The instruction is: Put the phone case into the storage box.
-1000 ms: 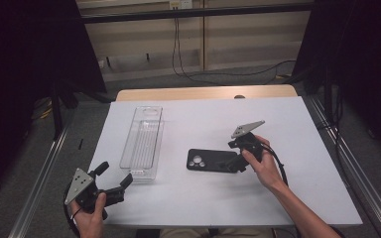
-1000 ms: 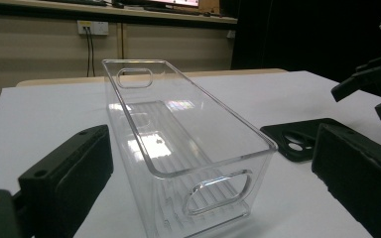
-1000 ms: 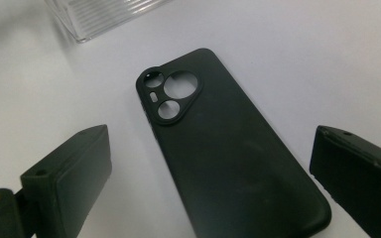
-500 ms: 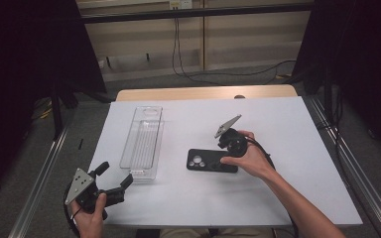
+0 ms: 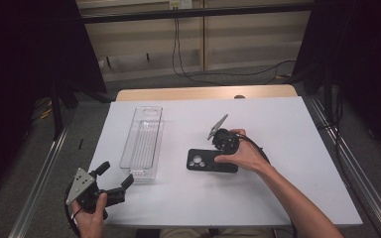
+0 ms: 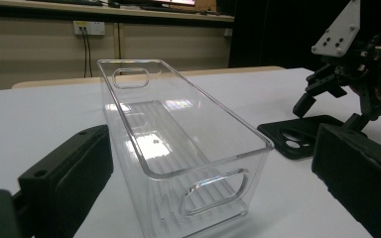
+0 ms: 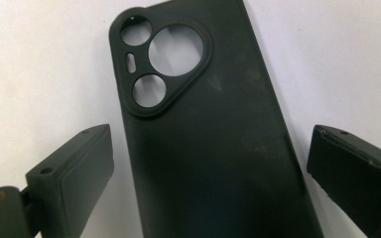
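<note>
A black phone case point(image 5: 206, 160) lies flat on the white table point(image 5: 278, 129), camera cut-outs toward the left. My right gripper point(image 5: 220, 150) hangs over its right end and points down at it. In the right gripper view the case point(image 7: 203, 148) lies between the two jaws of that gripper point(image 7: 211, 168); the jaws have just been closing a little, but gaps remain on both sides, so it is open. My left gripper point(image 5: 116, 173) rests open at the front left, aimed at the near end of a clear plastic bin point(image 6: 178, 144).
The clear bin point(image 5: 129, 144) is empty and runs lengthwise from front to back, left of the case. The left gripper view shows the case point(image 6: 297, 136) and the right gripper point(image 6: 330, 114) off to the right. Bare white table lies right of the case and along the front.
The right hand has carried its gripper leftward and slightly down, from beside the case's right end to over it. The left gripper, the bin and the case have stayed where they were.
</note>
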A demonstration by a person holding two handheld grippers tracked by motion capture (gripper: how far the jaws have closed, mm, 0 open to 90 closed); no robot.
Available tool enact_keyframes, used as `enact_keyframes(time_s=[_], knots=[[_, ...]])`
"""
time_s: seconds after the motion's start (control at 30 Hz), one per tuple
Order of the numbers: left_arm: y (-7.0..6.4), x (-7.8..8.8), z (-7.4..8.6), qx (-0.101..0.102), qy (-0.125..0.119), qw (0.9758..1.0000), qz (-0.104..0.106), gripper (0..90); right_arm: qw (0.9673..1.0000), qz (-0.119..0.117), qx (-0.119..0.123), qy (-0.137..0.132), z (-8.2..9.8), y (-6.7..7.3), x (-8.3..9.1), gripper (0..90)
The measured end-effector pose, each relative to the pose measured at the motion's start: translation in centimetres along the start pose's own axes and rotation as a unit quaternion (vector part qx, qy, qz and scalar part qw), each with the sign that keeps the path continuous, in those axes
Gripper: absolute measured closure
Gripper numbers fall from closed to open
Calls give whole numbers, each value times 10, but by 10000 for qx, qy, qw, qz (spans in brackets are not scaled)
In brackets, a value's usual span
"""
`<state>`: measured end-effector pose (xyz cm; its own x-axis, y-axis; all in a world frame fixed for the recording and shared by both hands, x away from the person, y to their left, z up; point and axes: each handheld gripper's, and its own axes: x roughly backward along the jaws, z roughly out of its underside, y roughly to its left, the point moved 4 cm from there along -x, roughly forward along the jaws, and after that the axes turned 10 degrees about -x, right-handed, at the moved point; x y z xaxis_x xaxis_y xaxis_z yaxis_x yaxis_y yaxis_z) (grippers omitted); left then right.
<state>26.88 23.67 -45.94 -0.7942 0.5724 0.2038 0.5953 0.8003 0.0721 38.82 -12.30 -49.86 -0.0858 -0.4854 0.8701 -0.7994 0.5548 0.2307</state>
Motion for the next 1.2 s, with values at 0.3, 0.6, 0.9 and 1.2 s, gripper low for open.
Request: enact_keyframes(time_s=[0.3, 0.6, 0.9, 1.2], knots=[[0, 0, 0, -44, -3, 10000, 38, 27, 9993, 89, 226, 267, 0, 3, -9, 5], [-1, -1, 0, -60, 12, 10000, 50, 27, 9970, 333, 544, 429, 2, 8, -12, 0], [-1, -1, 0, -57, 23, 10000, 46, 27, 9964, 421, 577, 455, 4, 9, -13, 0], [-1, -1, 0, -65, 27, 10000, 41, 27, 9938, 526, 609, 763, -2, 11, -12, 67]])
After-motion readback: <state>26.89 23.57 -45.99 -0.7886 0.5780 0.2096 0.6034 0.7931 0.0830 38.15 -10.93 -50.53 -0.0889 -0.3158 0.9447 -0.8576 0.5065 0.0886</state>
